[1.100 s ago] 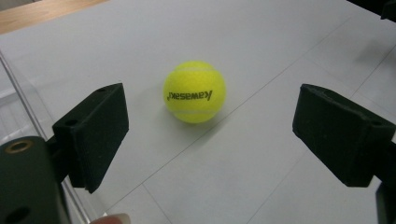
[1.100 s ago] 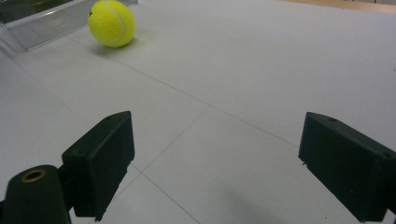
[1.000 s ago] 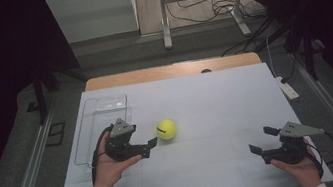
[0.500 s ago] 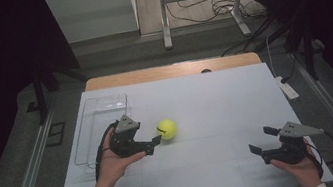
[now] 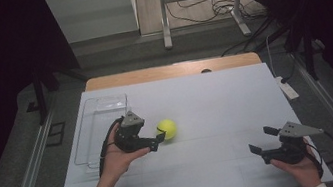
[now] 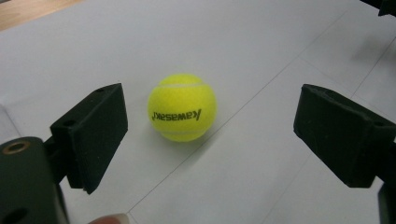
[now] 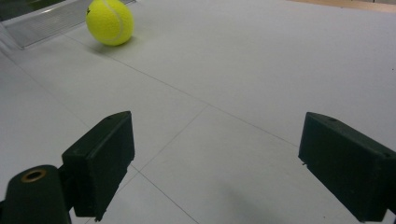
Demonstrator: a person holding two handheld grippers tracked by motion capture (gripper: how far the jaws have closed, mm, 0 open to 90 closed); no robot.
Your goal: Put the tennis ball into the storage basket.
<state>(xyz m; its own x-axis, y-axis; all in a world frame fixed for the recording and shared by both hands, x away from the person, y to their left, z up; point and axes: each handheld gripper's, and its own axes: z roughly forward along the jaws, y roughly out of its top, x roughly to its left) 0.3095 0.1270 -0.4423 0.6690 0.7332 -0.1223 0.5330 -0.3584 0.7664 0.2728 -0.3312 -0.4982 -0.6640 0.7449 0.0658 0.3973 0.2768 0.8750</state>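
A yellow tennis ball (image 5: 166, 129) rests on the white table (image 5: 216, 101), left of centre. My left gripper (image 5: 158, 142) is open just in front of the ball. In the left gripper view the ball (image 6: 182, 107), printed with black lettering, lies a little beyond the two jaws and nearer the left one, and the gripper (image 6: 212, 128) holds nothing. My right gripper (image 5: 262, 140) stands open at the table's near right, far from the ball, with bare table between its jaws (image 7: 215, 154). The ball (image 7: 109, 21) shows at the top left of the right gripper view.
A clear plastic tray (image 5: 102, 129) lies along the table's left side, just behind my left hand; its edge (image 7: 42, 23) shows beside the ball. A white power strip (image 5: 288, 89) sits at the right edge. A metal stand (image 5: 201, 7) is on the floor beyond.
My left gripper has moved forward and slightly right, closing in on the ball. The ball and the right gripper have stayed put.
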